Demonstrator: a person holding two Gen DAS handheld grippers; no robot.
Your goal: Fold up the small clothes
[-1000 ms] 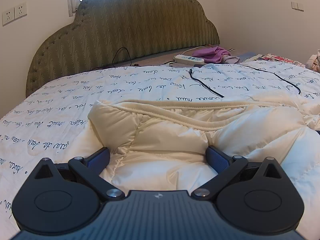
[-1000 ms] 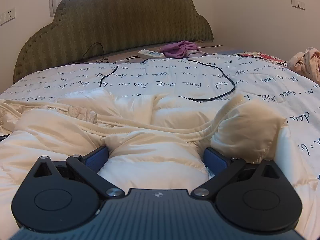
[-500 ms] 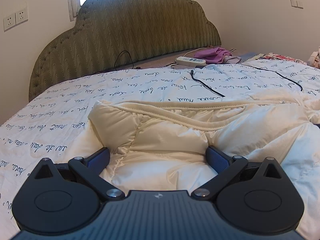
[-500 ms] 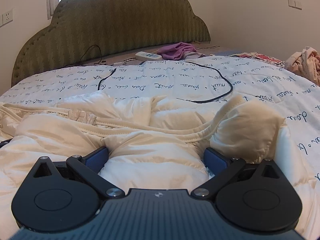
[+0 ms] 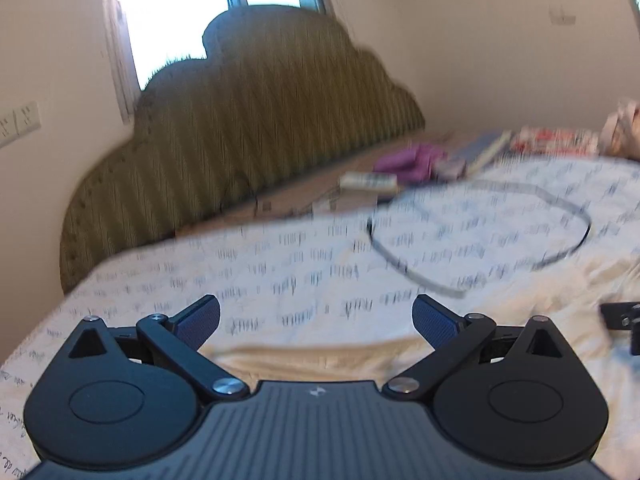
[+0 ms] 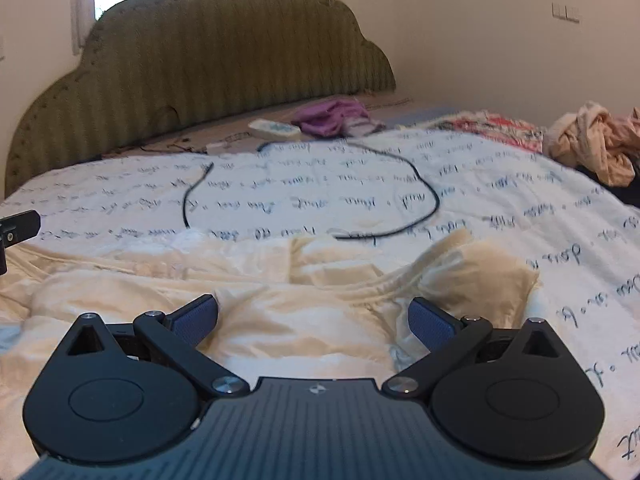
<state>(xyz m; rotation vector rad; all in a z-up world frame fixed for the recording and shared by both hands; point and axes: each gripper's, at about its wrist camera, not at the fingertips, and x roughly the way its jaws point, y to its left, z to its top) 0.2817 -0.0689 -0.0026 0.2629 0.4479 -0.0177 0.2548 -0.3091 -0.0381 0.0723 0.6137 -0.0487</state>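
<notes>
Jaws on both grippers are standing spread wide, nothing pinched between the blue ribbed pads. The left gripper (image 5: 316, 320) is hovering above the bed's quilt (image 5: 280, 280), tipped up toward the headboard; its view is smeared w/ motion blur. Only a strip of the cream puffer garment (image 5: 304, 360) is showing just under and behind its fingers, w/ more cream cloth trailing off to the right. The right gripper (image 6: 312, 320) is hanging low over the same cream puffer garment (image 6: 304, 328), which is lying crumpled on the near part of the bed, soft, quilted and puffy, w/ a ribbed piped edge running across it and a rounded padded lobe sticking up at right. Whether the pads are touching the cloth cannot be told. The tip of the other gripper is peeking in at the left edge of the right wrist view.

The quilt (image 6: 500, 200) is white, stitched, and printed w/ rows of dark blue cursive script, too loopy and upside down to read. A thin black cable (image 6: 424, 216) is curling in a loop on it, far of the garment. The headboard (image 6: 200, 60) is olive-green, padded, w/ a scalloped cloud outline, chevron weave and stud trim. Near its foot are lying a white remote (image 6: 274, 129) and a bunched purple cloth (image 6: 332, 116). At far right, a heap of pinkish-beige clothes (image 6: 592, 140). Gripper bodies are matte black, ribbed on top, w/ a small stamped logo, not legible.
</notes>
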